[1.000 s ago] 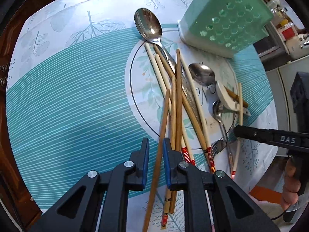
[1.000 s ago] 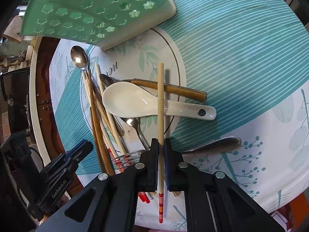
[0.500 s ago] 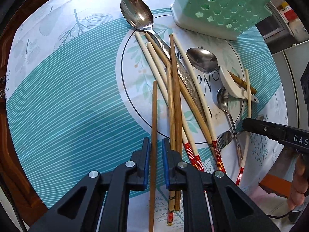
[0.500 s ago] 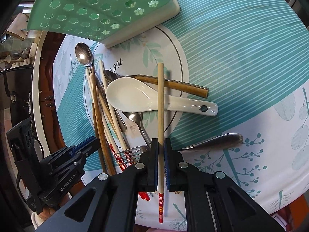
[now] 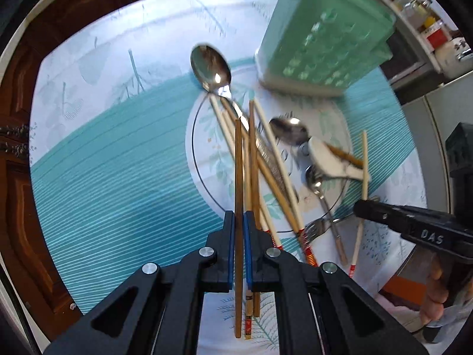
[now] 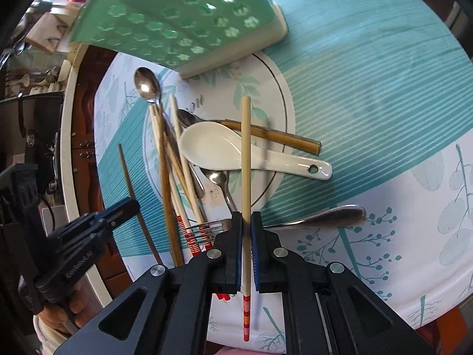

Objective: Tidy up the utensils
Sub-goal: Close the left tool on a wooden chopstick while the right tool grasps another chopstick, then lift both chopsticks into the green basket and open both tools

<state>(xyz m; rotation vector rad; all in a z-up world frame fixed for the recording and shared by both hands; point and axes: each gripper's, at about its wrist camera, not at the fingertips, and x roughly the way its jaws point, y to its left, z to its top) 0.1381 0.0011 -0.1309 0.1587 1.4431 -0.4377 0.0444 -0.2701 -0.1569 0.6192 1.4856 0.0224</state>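
My left gripper (image 5: 239, 216) points steeply down, its jaws closing on a dark brown chopstick (image 5: 238, 162) whose tip hangs over the pile of chopsticks (image 5: 266, 174) on the tablecloth. The blue pads press its sides. My right gripper (image 6: 246, 216) is shut on a pale chopstick (image 6: 246, 148) with a red-striped end, held above a white ceramic spoon (image 6: 218, 146). A green perforated utensil holder (image 5: 319, 38) stands at the far side of the pile. In the right wrist view the left gripper (image 6: 133, 204) shows at lower left with its brown chopstick (image 6: 127, 171).
A large steel spoon (image 5: 211, 68), a wood-handled spoon (image 6: 280, 137), a small steel spoon (image 6: 217, 177) and a fork (image 6: 207, 227) lie among the chopsticks. A steel handle (image 6: 325, 216) lies to the right. Dark wooden furniture (image 5: 17, 153) borders the teal-and-white tablecloth (image 5: 103, 162).
The left jaws have closed on the brown chopstick, which has swung straight between the pads and lifted off the cloth. The right gripper still holds its pale chopstick in place.
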